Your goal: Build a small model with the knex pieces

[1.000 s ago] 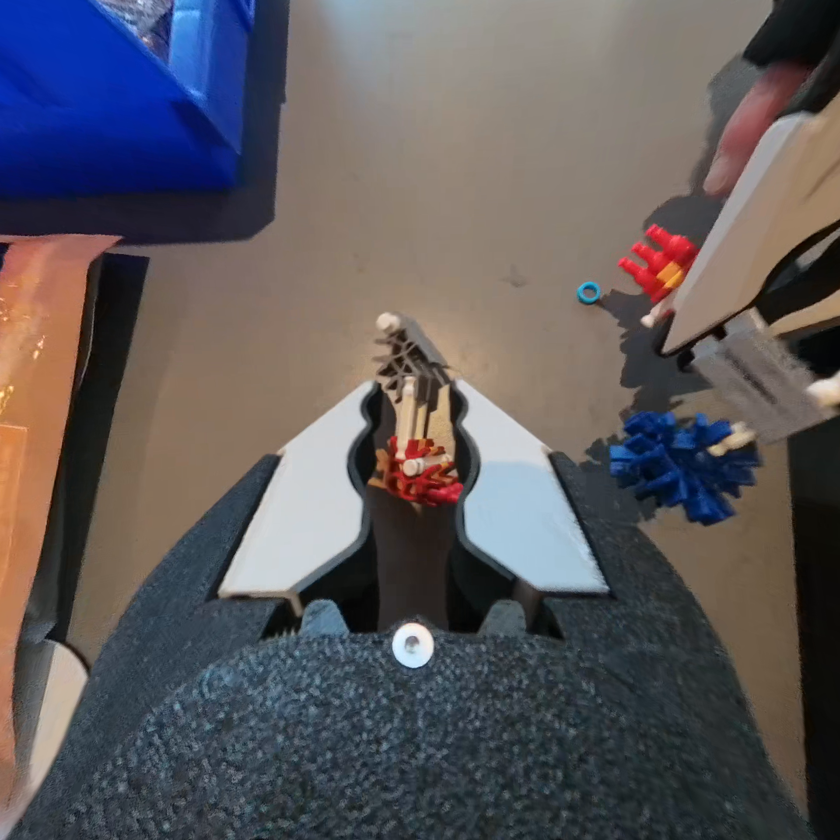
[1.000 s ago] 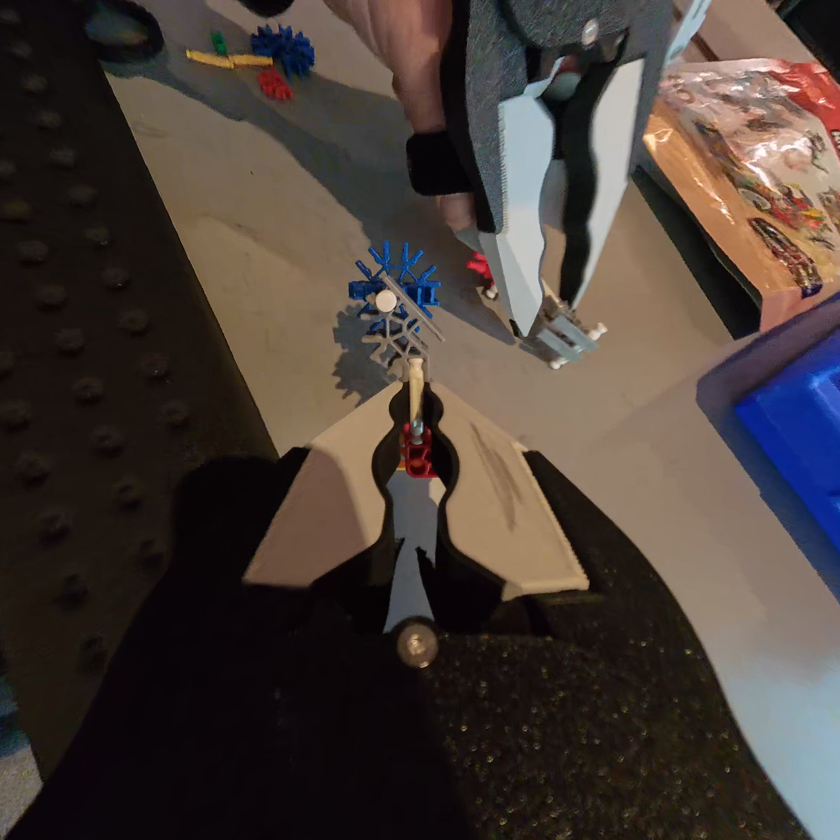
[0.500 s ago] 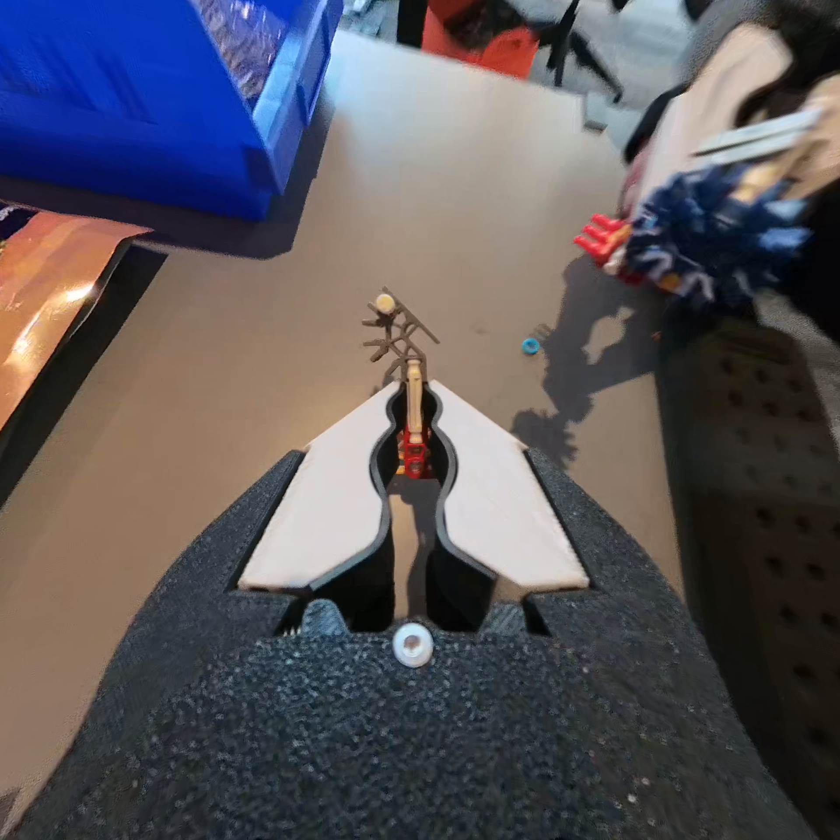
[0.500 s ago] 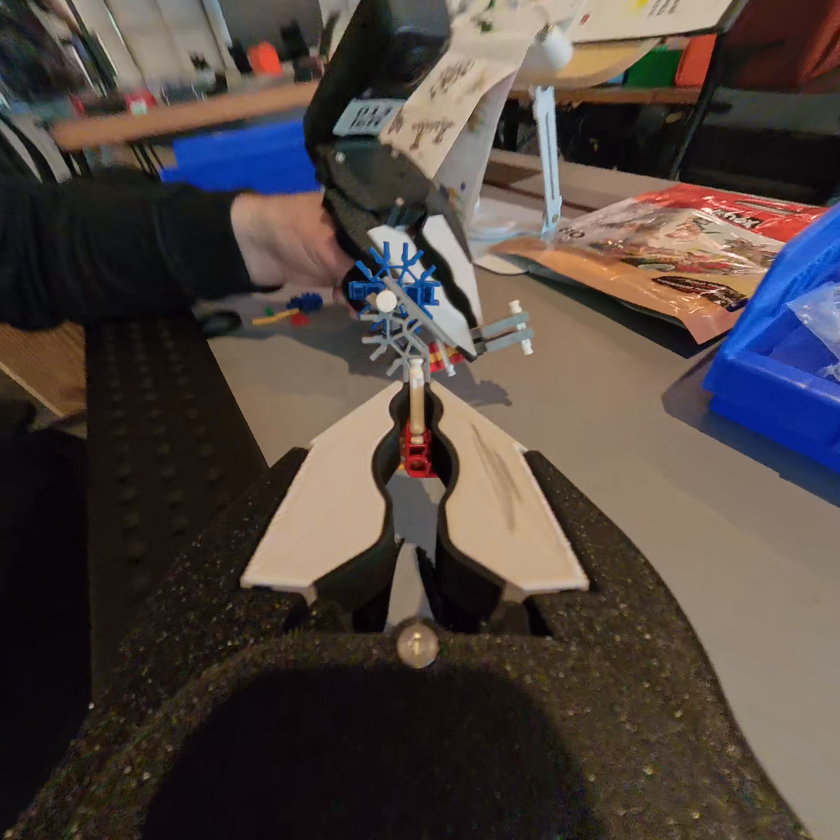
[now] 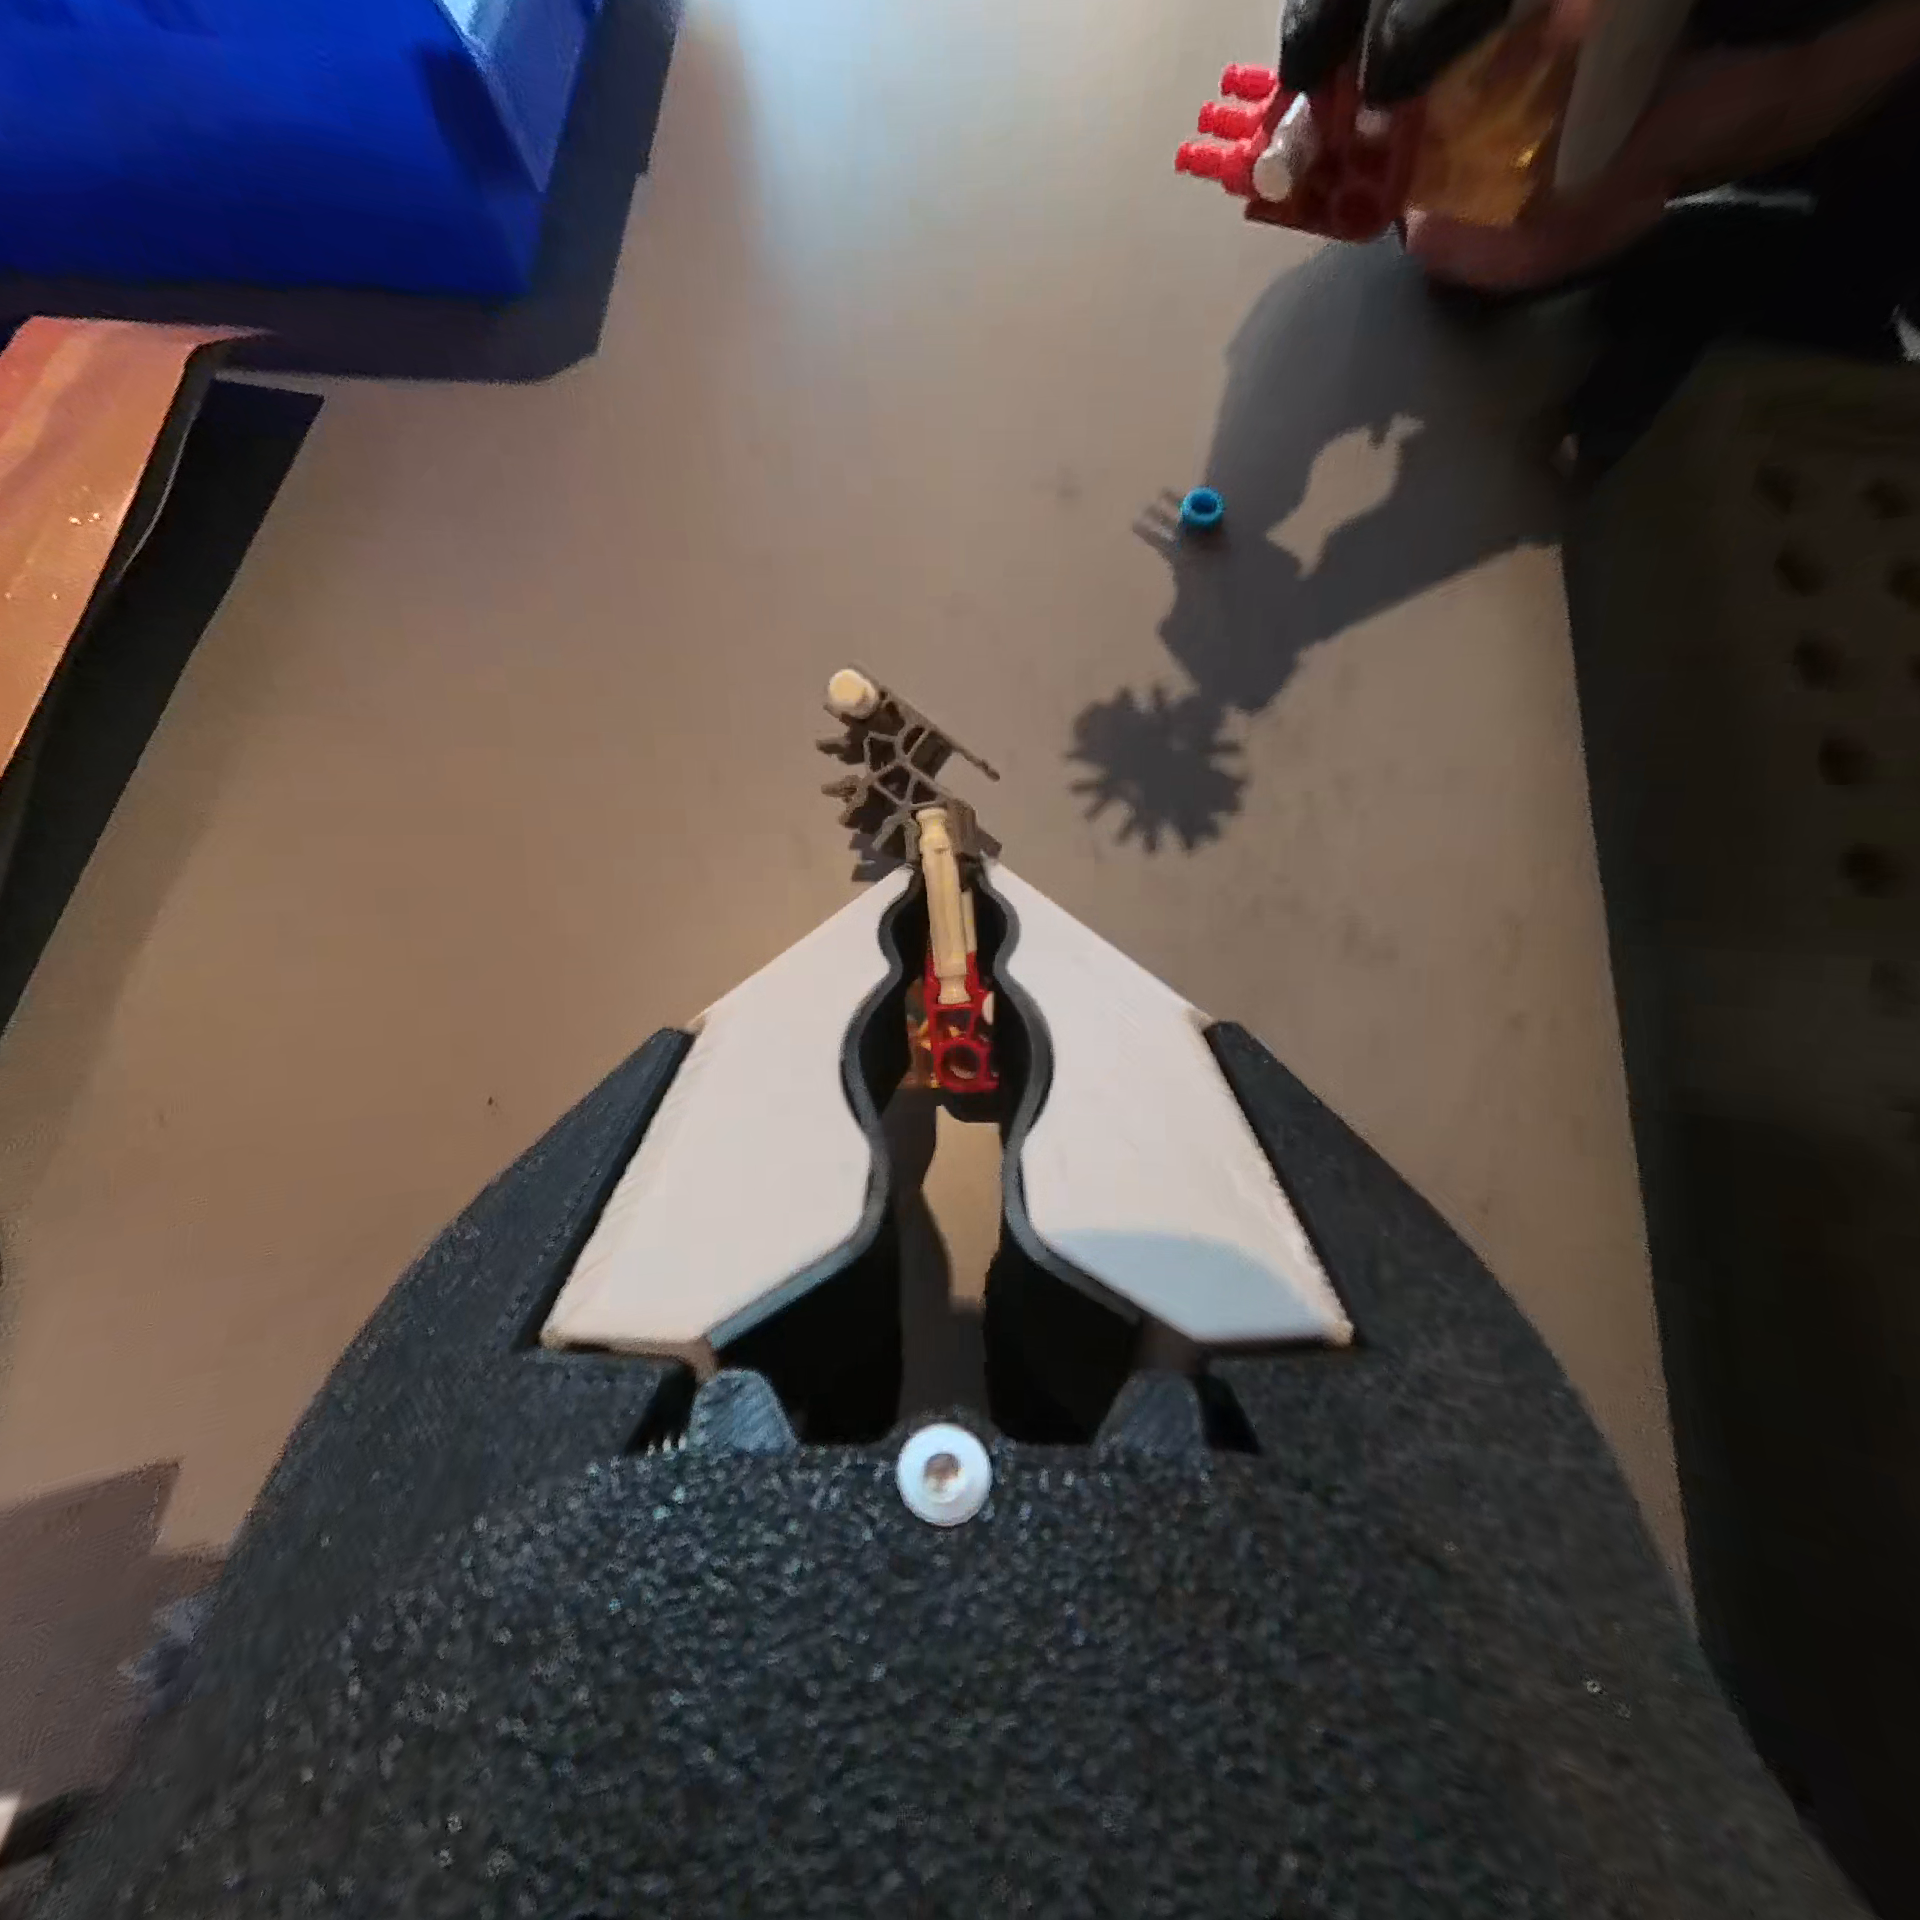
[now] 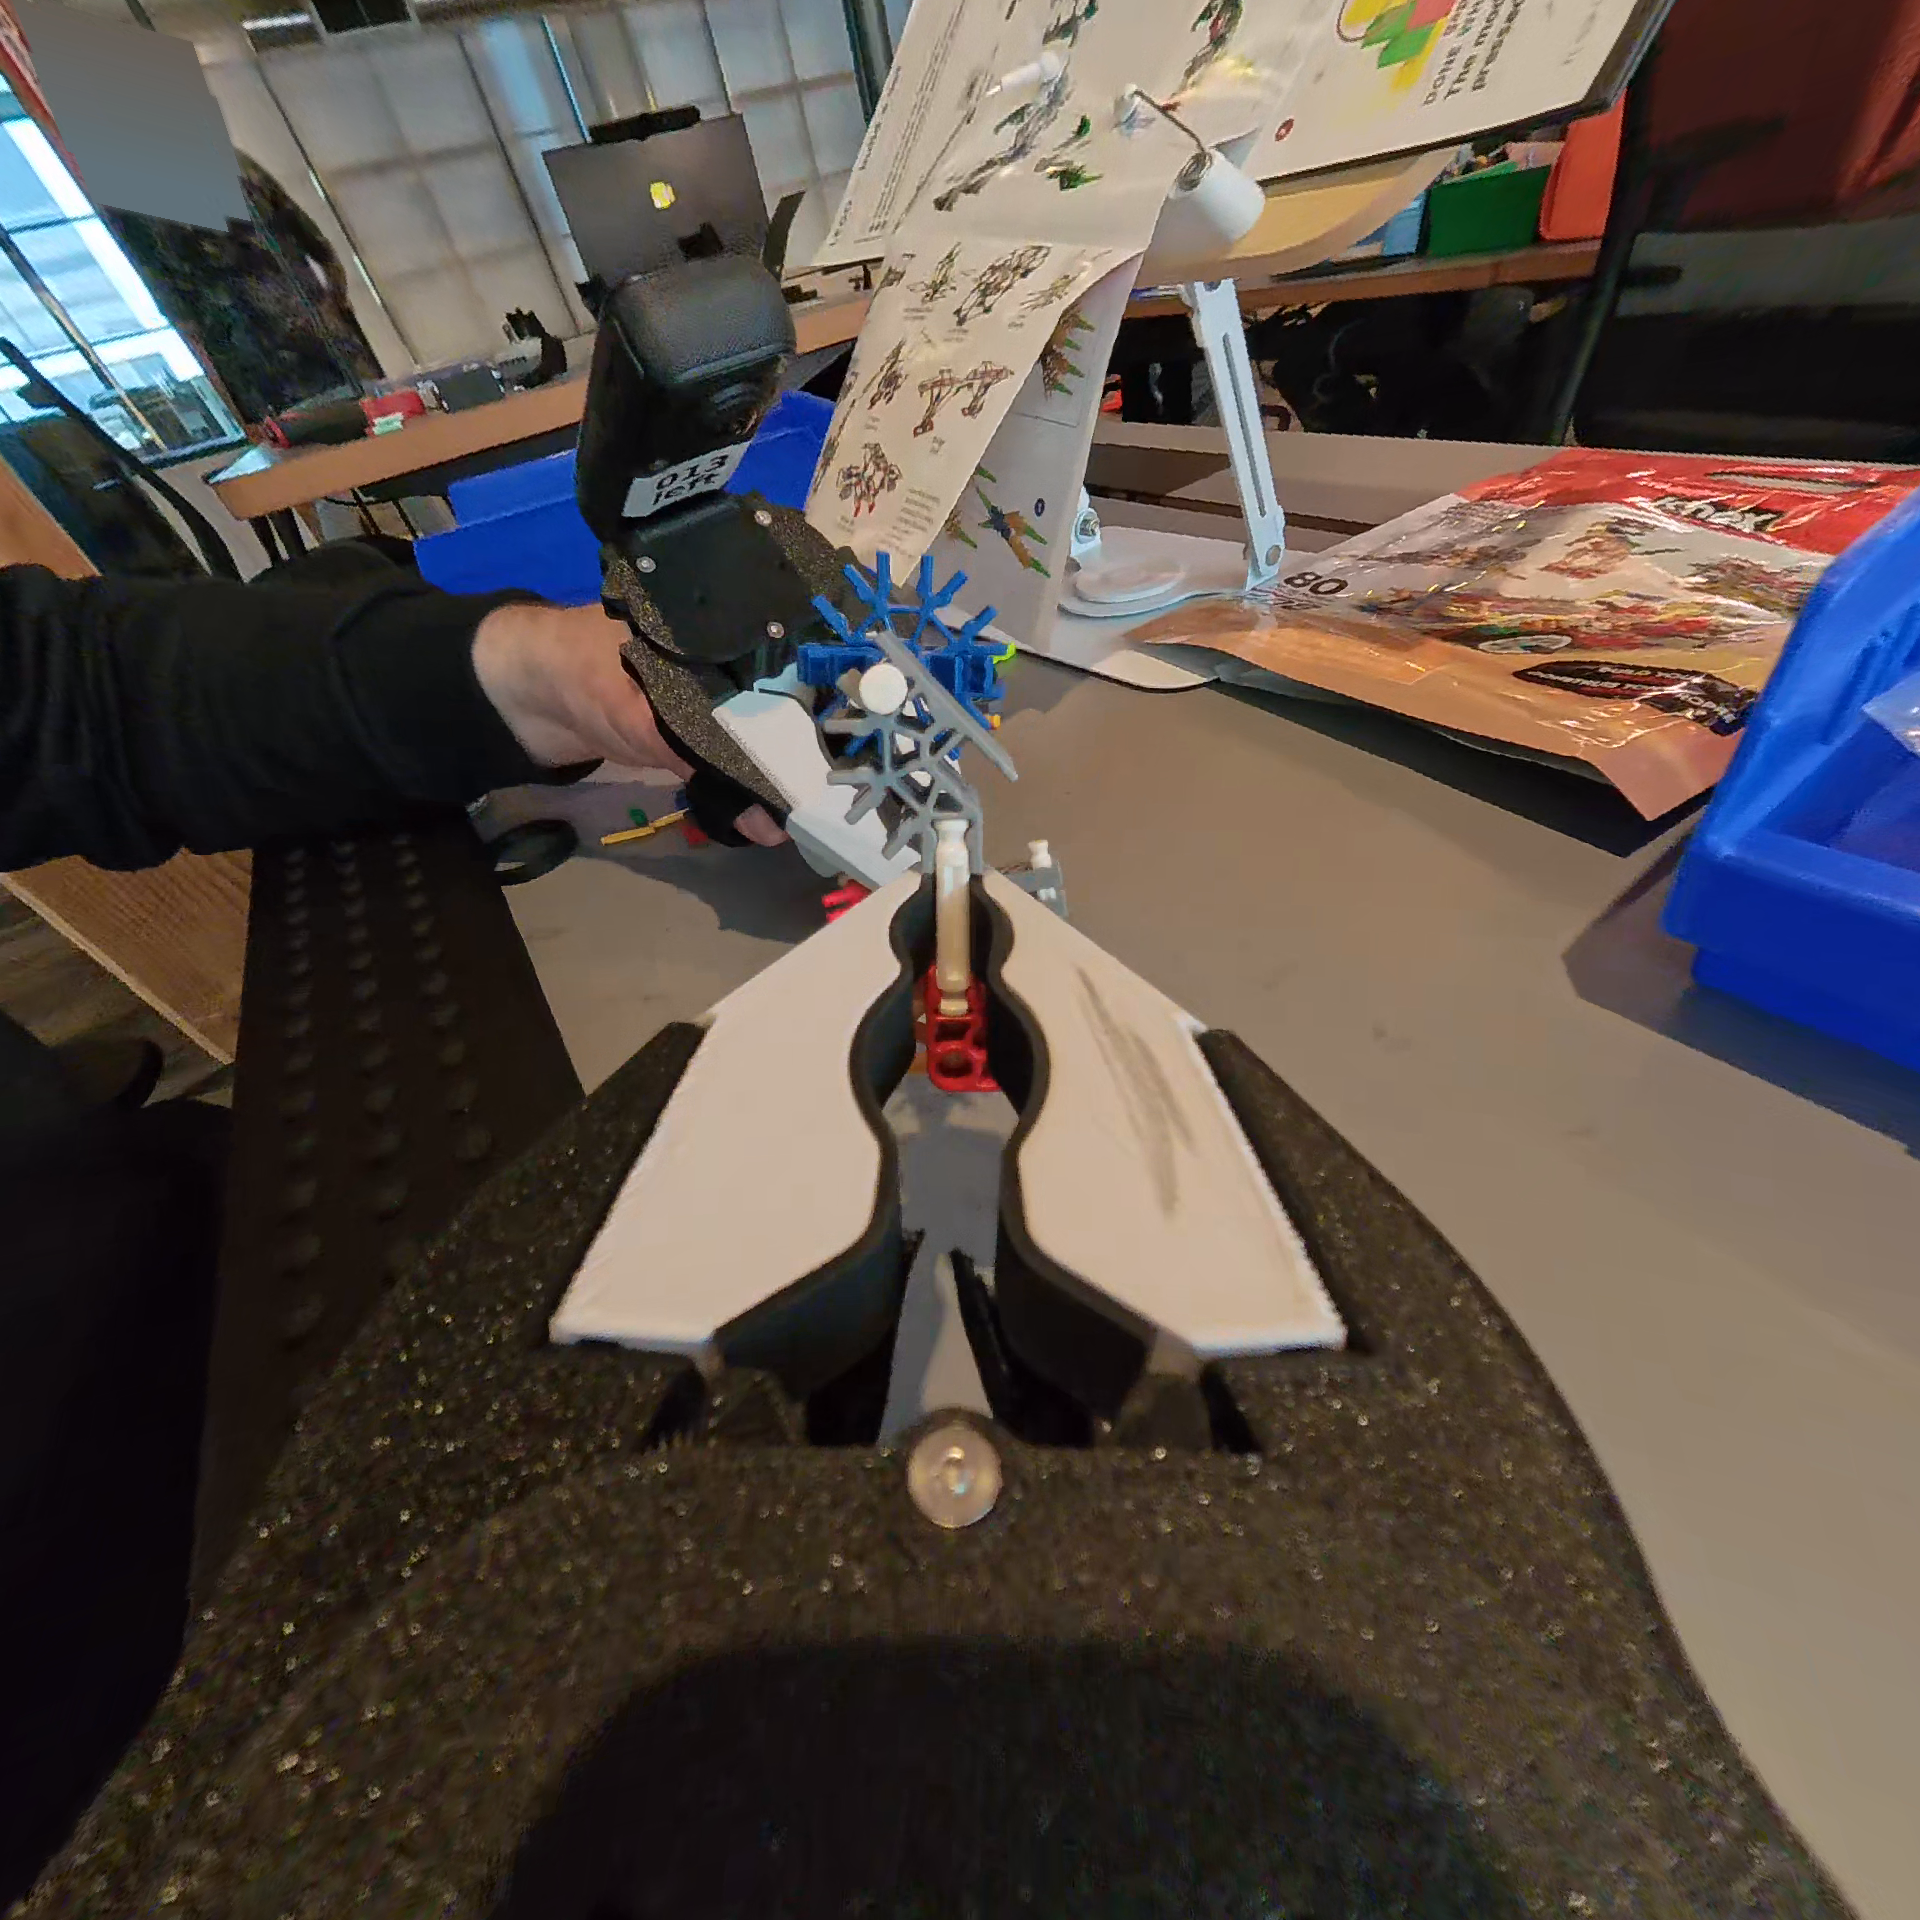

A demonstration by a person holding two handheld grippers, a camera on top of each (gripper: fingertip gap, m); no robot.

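Note:
My left gripper is shut on a cream rod. A red connector sits between the jaws and a grey snowflake connector sticks out past the tips, above the table. My right gripper is shut on a white rod that carries a red connector, a grey snowflake connector and a blue snowflake connector at the top. The left gripper, held in a hand, is just behind this assembly. Red pieces of the right assembly show at the top right of the left wrist view.
A small blue ring lies on the grey table. A blue bin and an orange bag lie to the left. In the right wrist view, there is a blue bin, a printed bag and an instruction sheet on a stand. Spacing between my two grippers at the tips: around 11 centimeters.
My right gripper has risen from low over the table to level, lifting the blue snowflake connector with its assembly. The left gripper tilted up and then back down over the table.

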